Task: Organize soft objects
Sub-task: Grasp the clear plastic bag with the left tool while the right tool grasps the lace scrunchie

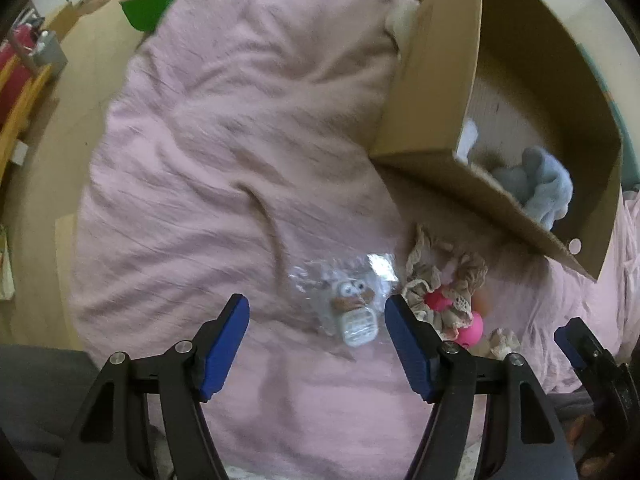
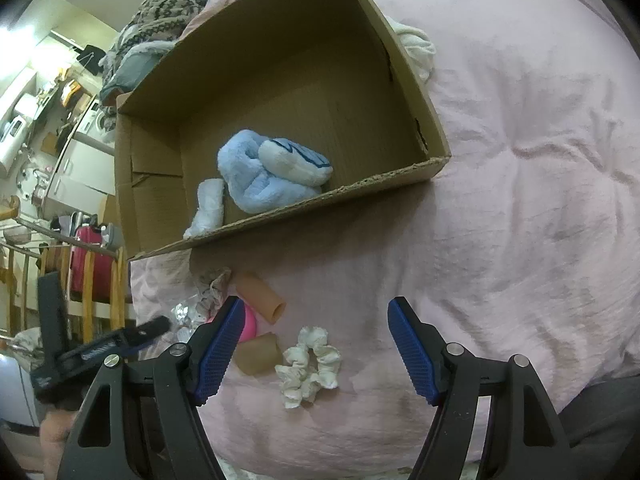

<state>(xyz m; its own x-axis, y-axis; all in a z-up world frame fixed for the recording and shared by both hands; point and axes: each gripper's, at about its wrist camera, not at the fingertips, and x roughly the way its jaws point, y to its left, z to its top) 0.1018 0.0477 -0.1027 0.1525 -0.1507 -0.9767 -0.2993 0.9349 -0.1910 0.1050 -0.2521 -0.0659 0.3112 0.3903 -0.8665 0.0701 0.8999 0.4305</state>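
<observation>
No brand, label or writing can be read on anything here. The cardboard box [image 2: 404,80] serves as the landmark: it sits open on the pink blanket [image 2: 520,200] with its near rim raw-edged and low. Inside it, against that near wall, lie a light blue plush toy [image 2: 256,176] and a small white cloth roll [image 2: 208,208] beside it.

Just outside the near rim, a loose cluster lies on the blanket: a beige lace scrunchie [image 1: 444,280], a pink ball [image 1: 470,328], two tan tubes [image 2: 260,298], and a white scrunchie [image 2: 310,368] nearest the camera. A bagged small plush toy [image 1: 352,308] rests left of that cluster.

The left hand-held gripper [image 1: 318,344] is spread wide, its blue pads flanking the bagged toy without touching it. The right hand-held gripper [image 2: 316,352] is also spread, poised over the white scrunchie, holding nothing.

To the right of the box the blanket runs wide and bare of objects, apart from a white cloth [image 2: 416,44] at the box's far right wall. Beyond the box's left side the bed edge drops to a crowded room.
</observation>
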